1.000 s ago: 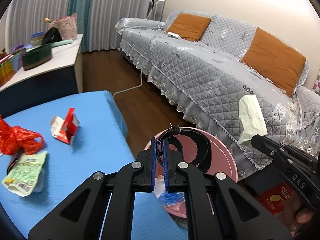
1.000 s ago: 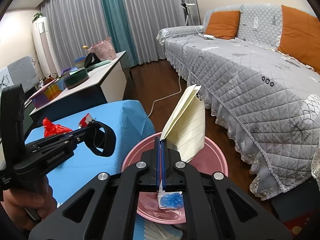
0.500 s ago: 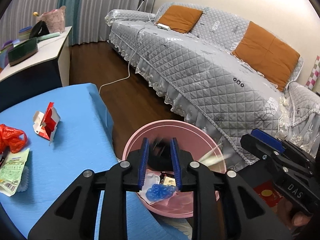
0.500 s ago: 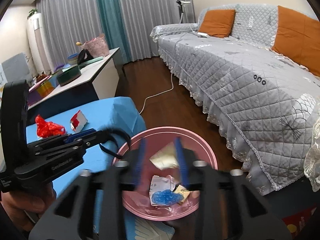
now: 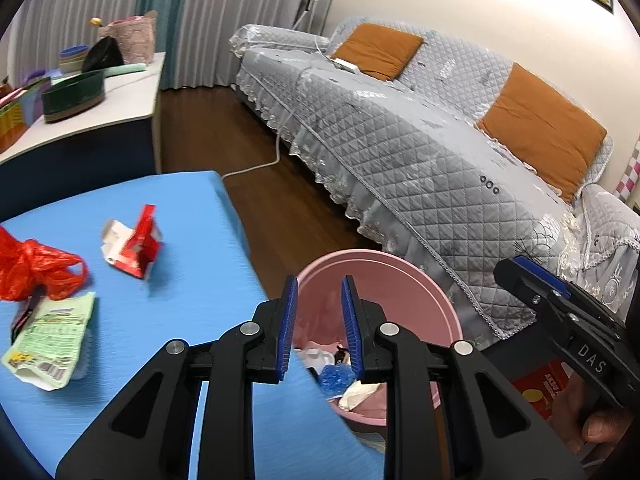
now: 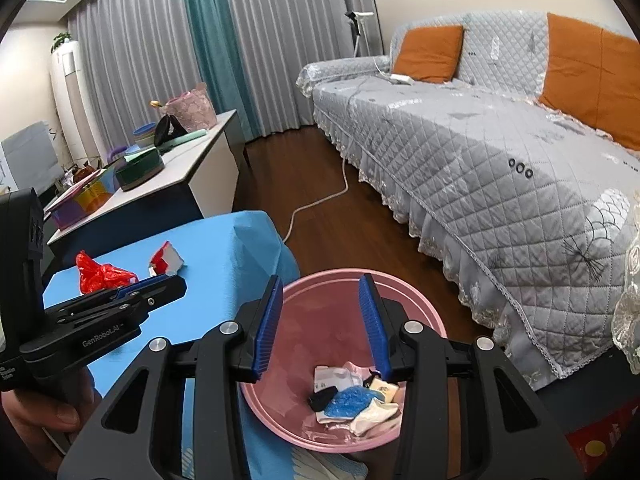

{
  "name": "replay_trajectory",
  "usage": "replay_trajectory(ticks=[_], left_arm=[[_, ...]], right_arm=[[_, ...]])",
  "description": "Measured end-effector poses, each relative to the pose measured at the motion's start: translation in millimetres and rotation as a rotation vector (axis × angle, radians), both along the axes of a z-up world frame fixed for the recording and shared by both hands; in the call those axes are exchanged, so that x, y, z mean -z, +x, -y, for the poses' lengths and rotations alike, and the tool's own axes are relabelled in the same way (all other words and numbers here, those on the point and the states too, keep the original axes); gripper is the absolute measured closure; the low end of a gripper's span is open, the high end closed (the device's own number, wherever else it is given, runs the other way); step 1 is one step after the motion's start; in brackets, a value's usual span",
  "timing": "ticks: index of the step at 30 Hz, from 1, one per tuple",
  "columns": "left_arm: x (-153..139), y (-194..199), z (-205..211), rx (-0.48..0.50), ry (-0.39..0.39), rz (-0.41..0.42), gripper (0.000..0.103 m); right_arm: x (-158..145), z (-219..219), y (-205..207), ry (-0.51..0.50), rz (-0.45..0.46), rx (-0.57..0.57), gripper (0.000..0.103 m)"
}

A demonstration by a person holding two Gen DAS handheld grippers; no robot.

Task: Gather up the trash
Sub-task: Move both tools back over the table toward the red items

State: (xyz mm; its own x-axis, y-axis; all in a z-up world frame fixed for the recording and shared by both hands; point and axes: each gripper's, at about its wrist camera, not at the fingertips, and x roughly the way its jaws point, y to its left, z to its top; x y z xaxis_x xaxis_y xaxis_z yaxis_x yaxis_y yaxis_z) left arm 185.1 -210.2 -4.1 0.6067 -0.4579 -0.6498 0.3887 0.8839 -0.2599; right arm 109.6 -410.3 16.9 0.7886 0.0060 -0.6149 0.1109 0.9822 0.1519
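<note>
A pink basin (image 6: 352, 284) sits on the floor by the blue table's corner and holds several scraps: a blue wrapper (image 6: 352, 398), a black strap (image 6: 322, 397) and cream paper (image 6: 374, 416). It also shows in the left wrist view (image 5: 384, 272). My left gripper (image 5: 318, 322) is open and empty above the basin's near rim. My right gripper (image 6: 322, 322) is open and empty over the basin. On the table (image 5: 192, 264) lie a red plastic bag (image 5: 32, 268), a red-and-white carton (image 5: 134, 242) and a green snack packet (image 5: 52, 334).
A grey quilted sofa (image 5: 420, 152) with orange cushions runs along the right. A white side table (image 6: 188, 160) with bowls and bags stands behind the blue table. A white cable (image 6: 320, 200) lies on the wooden floor. A red box (image 5: 544, 386) sits beside the basin.
Both grippers opened. The black strap dropped from my left gripper and the cream paper from my right gripper into the basin.
</note>
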Motion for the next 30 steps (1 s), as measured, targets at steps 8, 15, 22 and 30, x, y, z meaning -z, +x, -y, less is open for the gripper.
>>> replay_trajectory(ticks=[8, 15, 22, 30], left_arm=[[-9, 0, -43, -0.078, -0.009, 0.024, 0.080], [-15, 0, -88, -0.153, -0.011, 0.039, 0.080], [-21, 1, -136, -0.246, -0.007, 0.046, 0.080], [-19, 3, -199, -0.380, -0.010, 0.031, 0.080]], right_arm=[[-8, -30, 7, -0.003, 0.058, -0.023, 0.062], [-10, -69, 17, 0.020, 0.064, -0.101, 0.062], [-8, -112, 31, 0.036, 0.059, -0.188, 0.062], [4, -153, 52, 0.044, 0.027, -0.250, 0.062]])
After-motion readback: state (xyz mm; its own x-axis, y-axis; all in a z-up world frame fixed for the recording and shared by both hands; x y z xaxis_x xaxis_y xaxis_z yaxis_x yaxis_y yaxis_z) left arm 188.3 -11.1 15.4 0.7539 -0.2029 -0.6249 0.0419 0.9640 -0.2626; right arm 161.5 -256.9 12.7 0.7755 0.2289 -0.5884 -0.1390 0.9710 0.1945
